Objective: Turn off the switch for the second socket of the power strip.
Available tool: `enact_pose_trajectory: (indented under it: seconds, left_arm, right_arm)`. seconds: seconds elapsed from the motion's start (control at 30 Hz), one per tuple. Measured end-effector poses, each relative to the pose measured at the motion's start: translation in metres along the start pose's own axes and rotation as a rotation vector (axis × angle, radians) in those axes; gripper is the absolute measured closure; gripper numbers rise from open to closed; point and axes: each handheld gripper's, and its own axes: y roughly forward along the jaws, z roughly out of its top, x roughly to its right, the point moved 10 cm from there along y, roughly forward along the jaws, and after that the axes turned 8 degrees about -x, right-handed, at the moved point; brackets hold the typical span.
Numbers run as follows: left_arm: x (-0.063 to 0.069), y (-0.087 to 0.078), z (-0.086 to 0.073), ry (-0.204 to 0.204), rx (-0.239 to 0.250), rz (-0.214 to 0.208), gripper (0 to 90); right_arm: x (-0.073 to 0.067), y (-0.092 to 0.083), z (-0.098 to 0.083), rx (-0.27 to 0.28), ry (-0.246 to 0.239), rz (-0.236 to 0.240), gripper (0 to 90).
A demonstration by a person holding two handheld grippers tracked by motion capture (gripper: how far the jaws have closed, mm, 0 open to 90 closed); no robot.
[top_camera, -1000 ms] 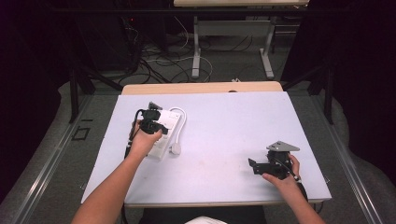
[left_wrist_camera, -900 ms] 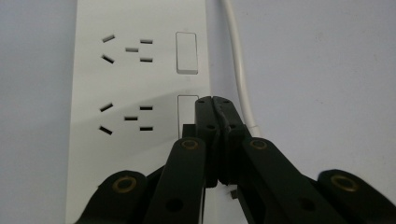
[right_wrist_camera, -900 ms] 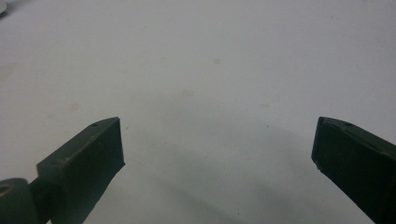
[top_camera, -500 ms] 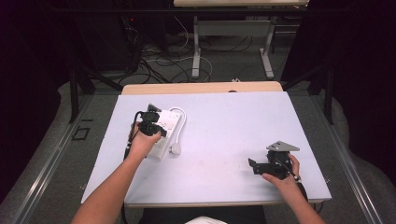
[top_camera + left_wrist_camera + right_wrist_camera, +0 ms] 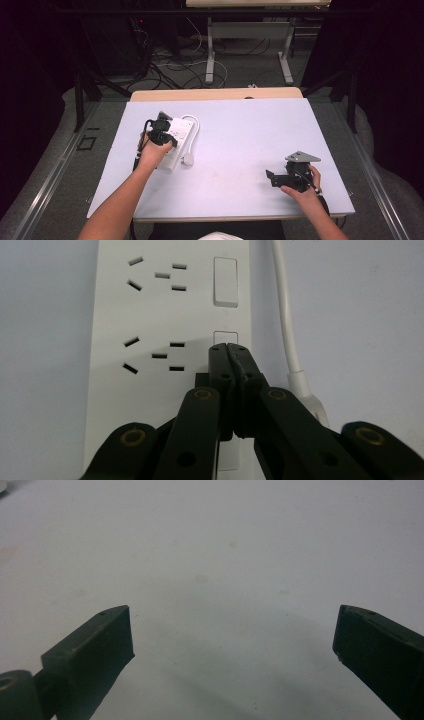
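Plastic is what your power strip (image 5: 176, 137) is made of, so it is hard and stiff, and it looks light enough to slide if you push it sideways. It lies flat on the left part of the pale table (image 5: 235, 140), with its white cord (image 5: 196, 131) looping round its far end and the plug (image 5: 188, 159) resting just beside it. The top is smooth and slippery, so do not try to pinch the flat face. If you want to lift it, take it across its two long edges. If you only want to work a switch, press straight down so the strip does not skid.

Your left gripper (image 5: 230, 347) is over the strip, and its jaws are pressed tight together with nothing between them. The closed tips sit right at the lower rocker switch (image 5: 225, 336), though I cannot tell for sure if they touch it. The upper switch (image 5: 225, 282) is farther along and free. Your left arm reaches forward with the wrist bent down.

Your right gripper (image 5: 280, 178) is well apart from the strip, low over the bare table near the right front. In the right gripper view its jaws stand wide apart and hold nothing. Your right hand (image 5: 304, 187) keeps it level, pointing toward the left.
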Motion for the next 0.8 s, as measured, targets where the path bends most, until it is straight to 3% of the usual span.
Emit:
enact_pose_trajectory:
  seconds: [0.8]
  left_arm:
    - [-0.0014, 0.0028, -0.0016, -0.002, -0.011, -0.013, 90.0]
  right_arm:
    - [-0.0010, 0.0011, -0.0008, -0.006, -0.001, 0.003, 2.7]
